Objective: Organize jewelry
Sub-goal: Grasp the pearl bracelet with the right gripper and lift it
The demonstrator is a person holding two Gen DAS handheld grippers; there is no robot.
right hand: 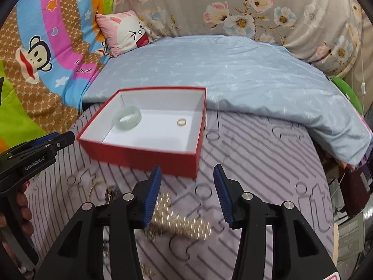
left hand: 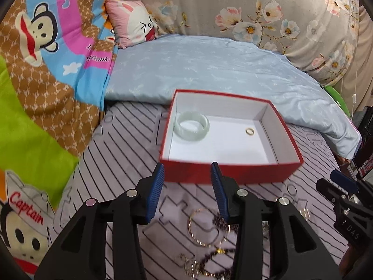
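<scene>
Red box (left hand: 223,175) sits ahead of both finger pairs on the striped sheet (right hand: 268,163); inside it a jade bangle (left hand: 192,126) far-left and a gold ring (left hand: 250,131) right of it. Left gripper (left hand: 187,168) spread open, empty; thin gold hoops (left hand: 202,231) lie below and between its fingers. Right gripper (right hand: 187,170) open too, a beaded gold bracelet (right hand: 179,221) beside its left finger (right hand: 152,198).
</scene>
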